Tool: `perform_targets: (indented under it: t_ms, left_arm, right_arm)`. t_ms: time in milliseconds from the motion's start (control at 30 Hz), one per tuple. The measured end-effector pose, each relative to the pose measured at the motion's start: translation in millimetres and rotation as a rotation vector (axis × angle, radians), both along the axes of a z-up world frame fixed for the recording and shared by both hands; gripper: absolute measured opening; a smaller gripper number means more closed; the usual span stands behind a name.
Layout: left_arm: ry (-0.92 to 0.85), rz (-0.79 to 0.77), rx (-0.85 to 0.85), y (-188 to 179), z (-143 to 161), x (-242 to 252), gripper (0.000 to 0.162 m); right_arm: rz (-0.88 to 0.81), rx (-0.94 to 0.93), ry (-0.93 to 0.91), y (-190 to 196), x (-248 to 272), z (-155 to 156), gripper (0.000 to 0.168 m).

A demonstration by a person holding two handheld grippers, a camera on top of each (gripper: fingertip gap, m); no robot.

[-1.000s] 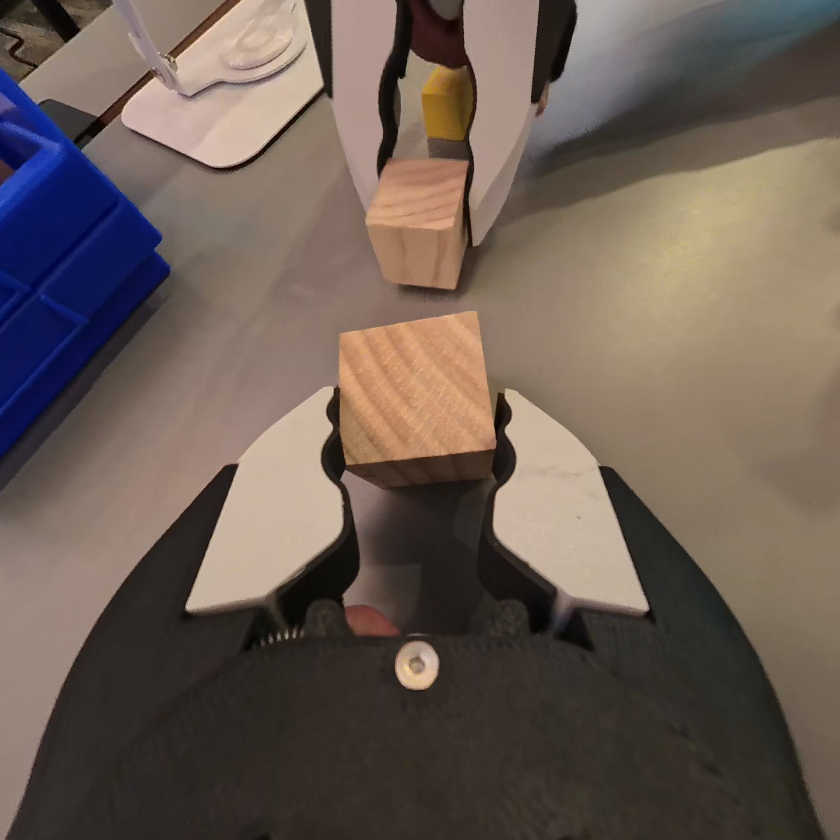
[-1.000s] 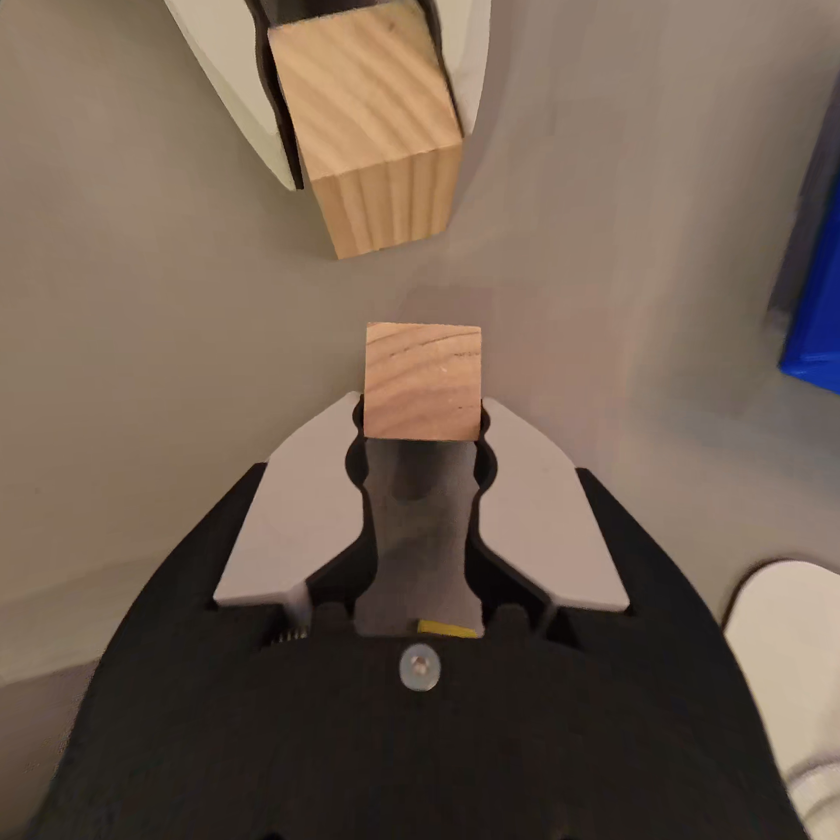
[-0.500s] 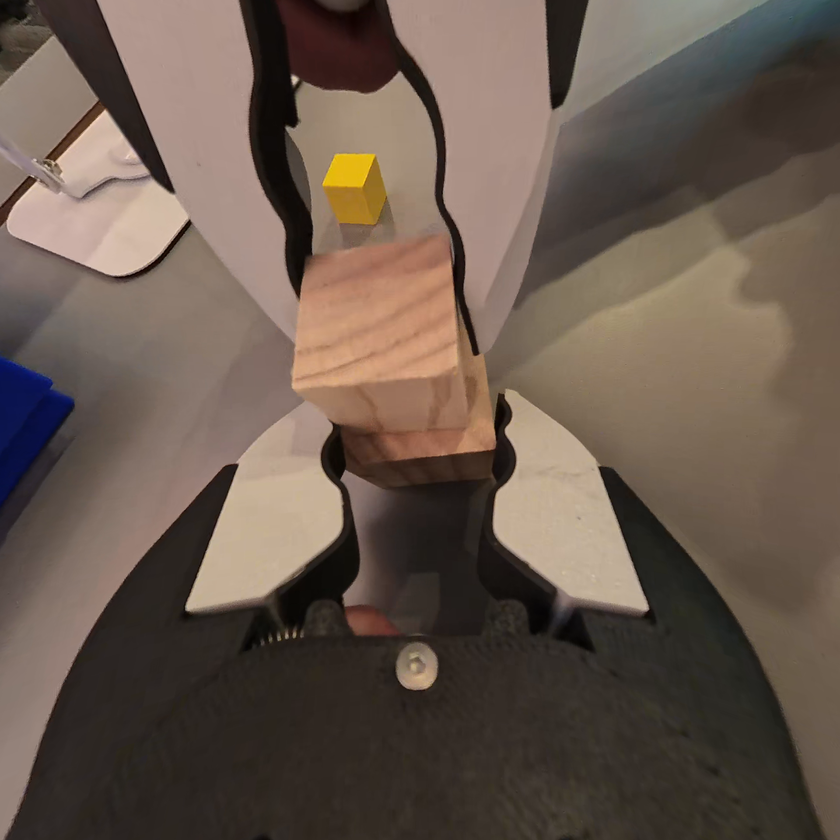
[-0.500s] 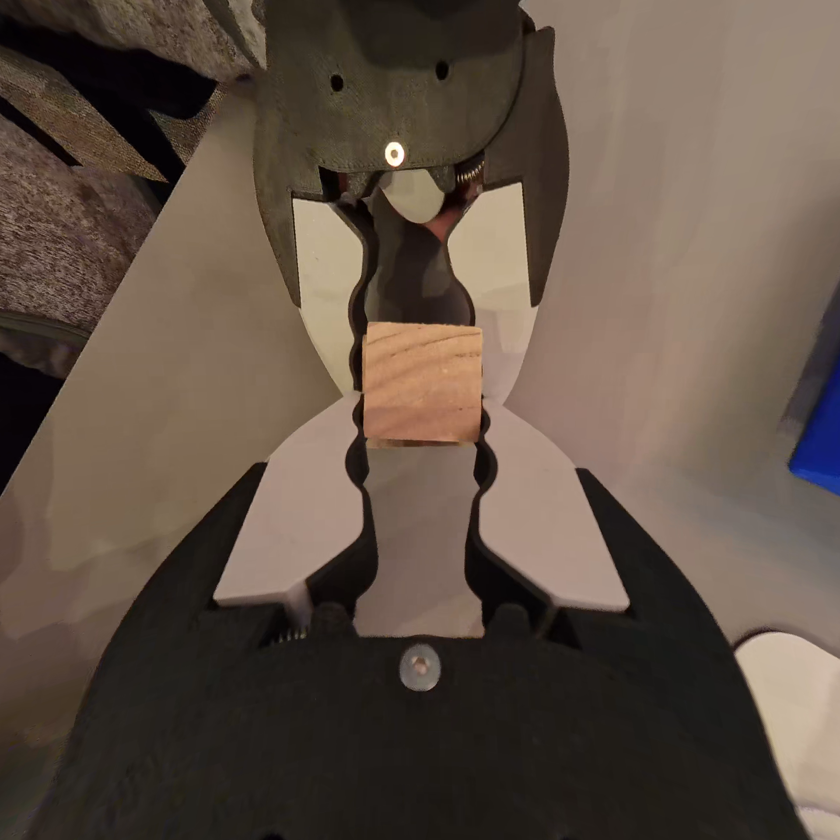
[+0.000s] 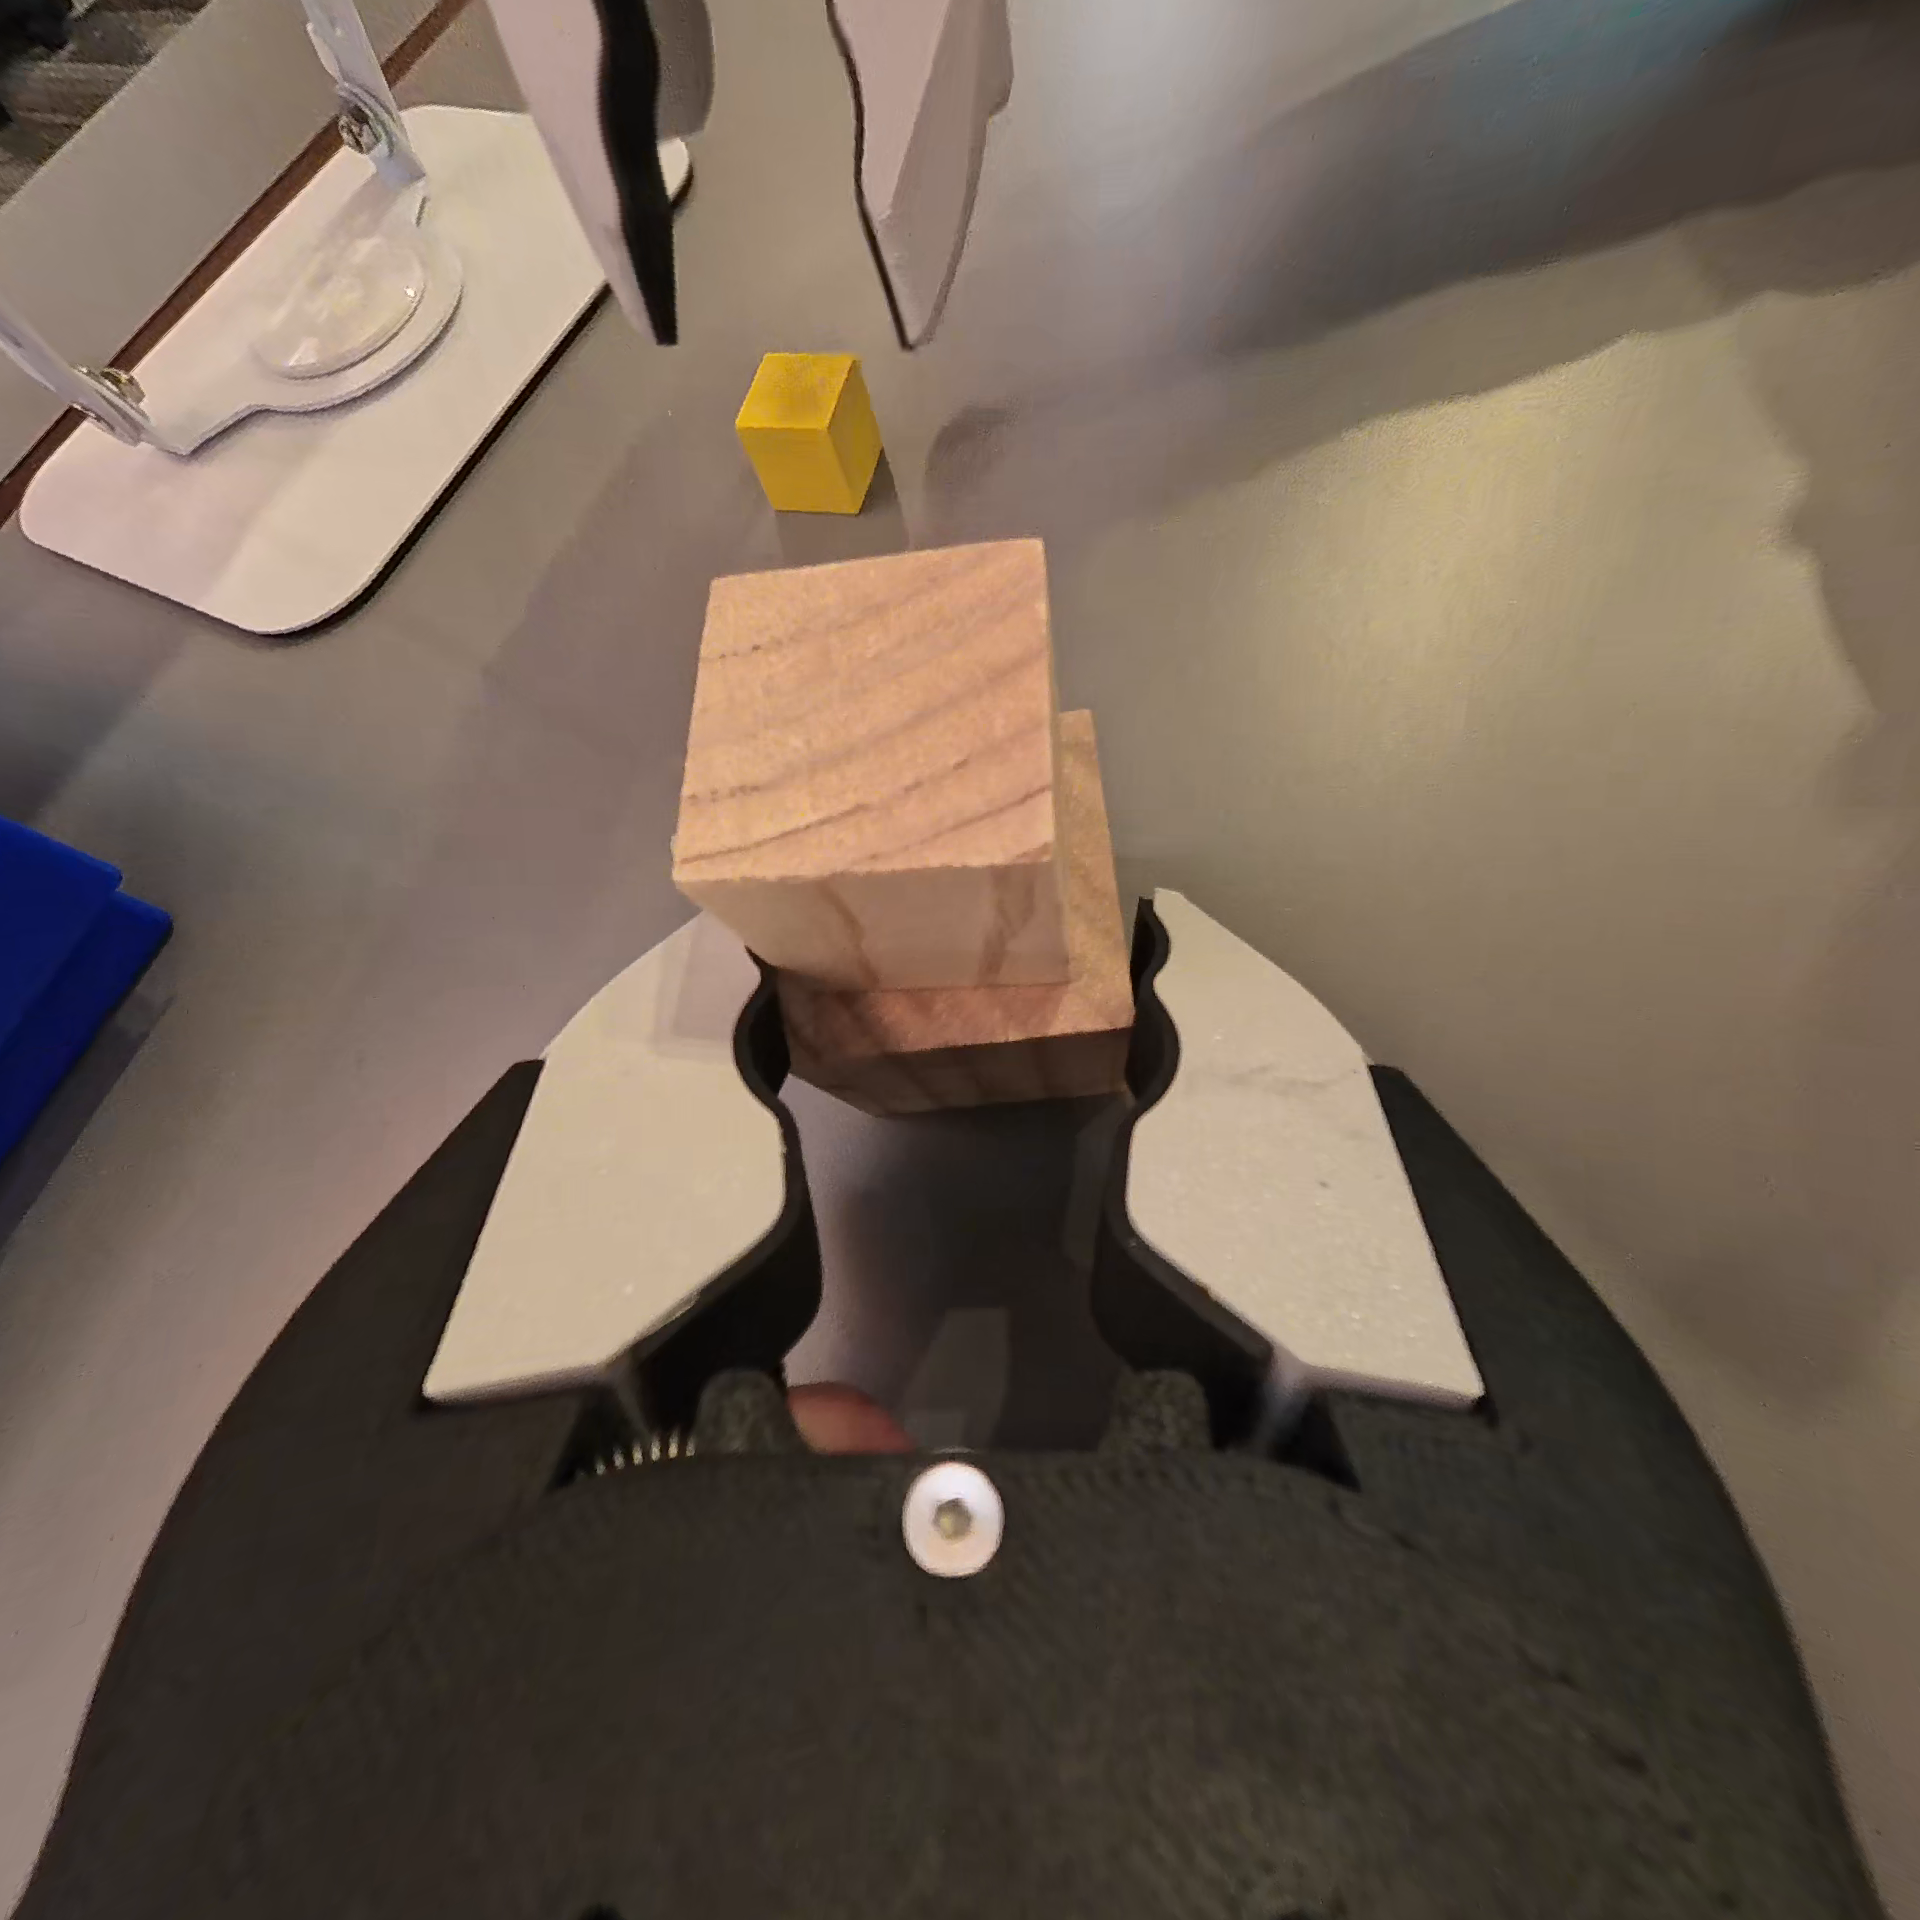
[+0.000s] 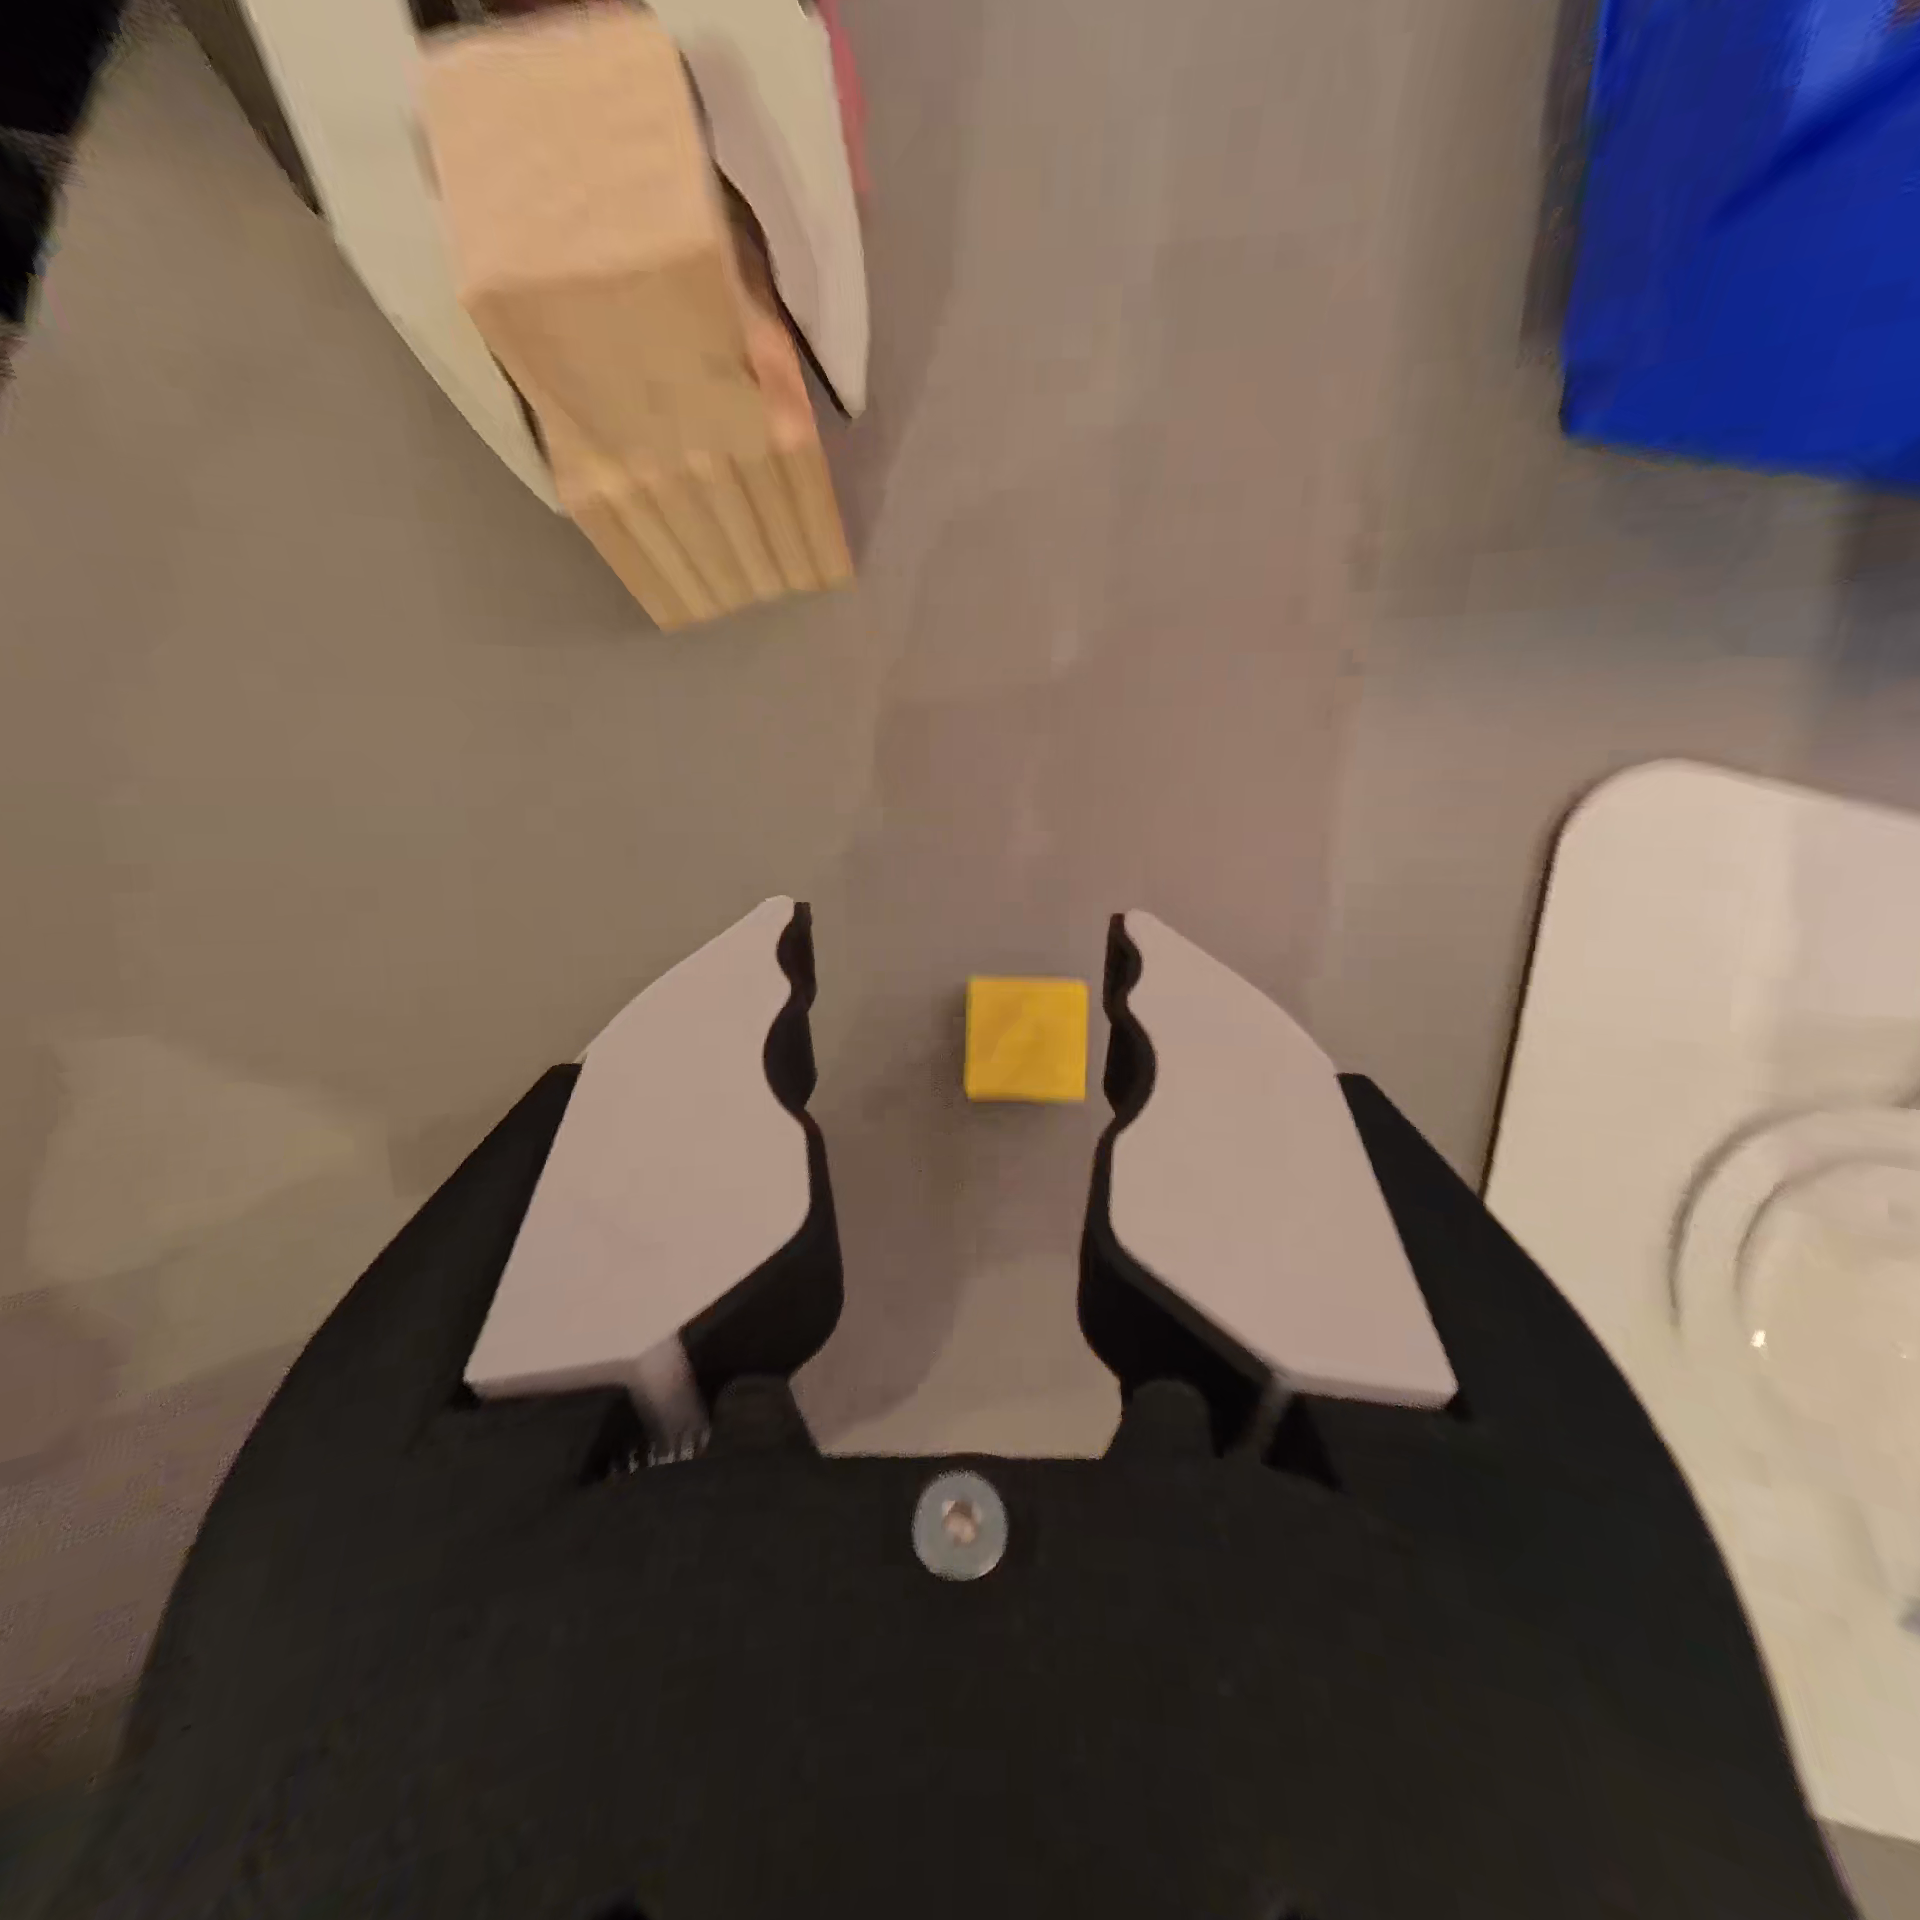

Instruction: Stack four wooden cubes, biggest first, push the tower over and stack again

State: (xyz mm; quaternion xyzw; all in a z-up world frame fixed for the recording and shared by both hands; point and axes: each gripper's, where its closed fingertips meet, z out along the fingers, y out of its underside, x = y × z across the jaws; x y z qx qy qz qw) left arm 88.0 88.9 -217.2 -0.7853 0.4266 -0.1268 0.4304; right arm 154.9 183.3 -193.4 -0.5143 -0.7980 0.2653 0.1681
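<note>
Left wrist view: left tongs [image 5: 951, 935] clamp the lower wooden cube [image 5: 966, 1049], mostly hidden under the upper cube [image 5: 873, 790] stacked on it; yellow cube [image 5: 810, 431] sits beyond on the worktop [image 5: 1455, 727]. Right wrist view, blurry: right tongs [image 6: 956, 925] spread w/ nothing held, apparently hovering above the yellow cube [image 6: 1027, 1037]; stack cut off at top edge.

Left gripper [image 5: 951, 1013] clamped on large wooden cube [image 5: 961, 1049], smaller wooden cube [image 5: 873, 779] stacked atop, offset left; small yellow cube [image 5: 808, 431] beyond on grey worktop [image 5: 1455, 727]; right gripper [image 5: 774, 177] above, jaws parted.
</note>
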Motion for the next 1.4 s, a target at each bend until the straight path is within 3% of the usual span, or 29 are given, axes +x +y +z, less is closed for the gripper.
perform_targets:
  t_ms: [133, 167, 200, 233, 333, 533, 900, 967, 1167, 1267, 1400]
  left_arm:
    - [-0.001, 0.004, -0.001, 0, 0, 1, 0.063]
    - [-0.001, 0.006, -0.002, 0, 0, 1, 0.063]
    - [-0.002, 0.006, -0.003, 1, 0, 2, 0.063]
    - [-0.003, 0.005, -0.004, 1, 0, 3, 0.063]
    - [-0.002, -0.004, -0.003, 2, 0, 9, 0.063]
    - [-0.003, -0.049, -0.005, 10, 0, 30, 0.063]
    - [-0.001, -0.075, -0.002, 14, 0, 44, 0.063]
    - [-0.001, -0.075, -0.002, 14, 0, 44, 0.063]
    - [-0.001, -0.074, -0.002, 14, 0, 44, 0.063]
    - [-0.001, -0.074, -0.001, 14, 0, 44, 0.063]
    - [-0.002, -0.075, -0.003, 14, 0, 44, 0.063]
  right_arm:
    - [-0.022, -0.012, -0.065, 9, 8, -30, 0.054]
    - [-0.015, -0.008, -0.081, 10, 9, -37, 0.047]
    - [-0.007, -0.019, -0.081, 10, 9, -39, 0.029]
    - [-0.004, -0.035, -0.068, 9, 7, -38, 0.028]
    - [0.022, -0.068, 0.005, 1, 0, -16, 0.028]
    - [0.188, -0.113, 0.137, -59, -22, 52, 0.028]
    - [0.24, -0.088, 0.057, -91, -36, 51, 0.029]
    - [0.213, -0.069, 0.054, -89, -38, 50, 0.048]
    - [0.142, -0.044, 0.122, -75, -25, 66, 0.058]
    - [0.059, 0.005, 0.143, -52, 16, 76, 0.055]
    - [-0.17, 0.035, 0.115, 2, 108, 65, 0.052]
